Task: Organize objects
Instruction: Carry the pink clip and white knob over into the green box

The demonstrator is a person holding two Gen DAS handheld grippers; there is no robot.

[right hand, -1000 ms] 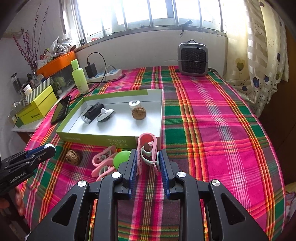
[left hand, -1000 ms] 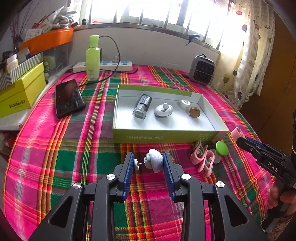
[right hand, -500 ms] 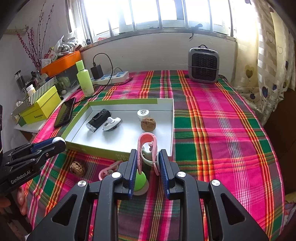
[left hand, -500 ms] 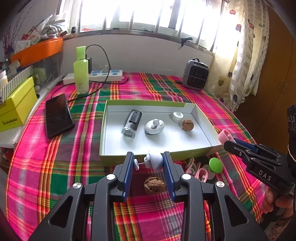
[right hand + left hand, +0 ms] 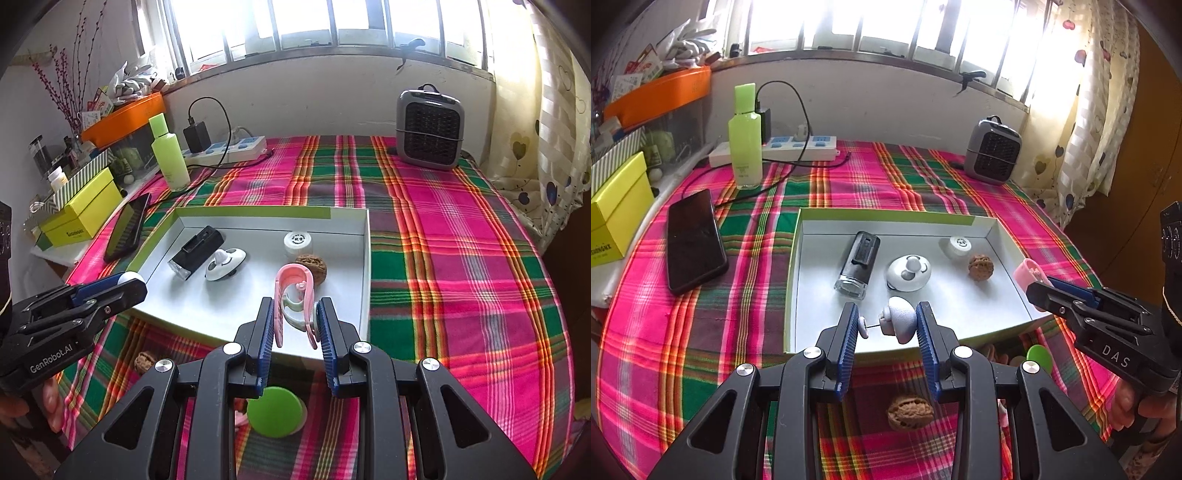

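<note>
Both claws had come forward over the near rim of the tray since a second earlier, when they hung above the plaid cloth short of it. The left claw was clenched on a grey knob with a thin pin and a small white cap at its left pad, and held it above the tray's near floor. The right claw was clenched on a pink clip with a pale green piece inside it, over the tray's near right part; in the left view that clip showed at the tray's right wall.

Inside the tray lay a black lamp, a white round gadget, a white cap and a walnut, each apart from the others. A second walnut lay on the worktop outside the tray, below the left claw. A green disc sat on the cloth under the right claw, with something pink just beside it.

Farther back stood a green bottle, a power strip and a small heater; a phone lay left of the tray and a yellow box sat at the left edge. A hand gripped the right tool's handle.
</note>
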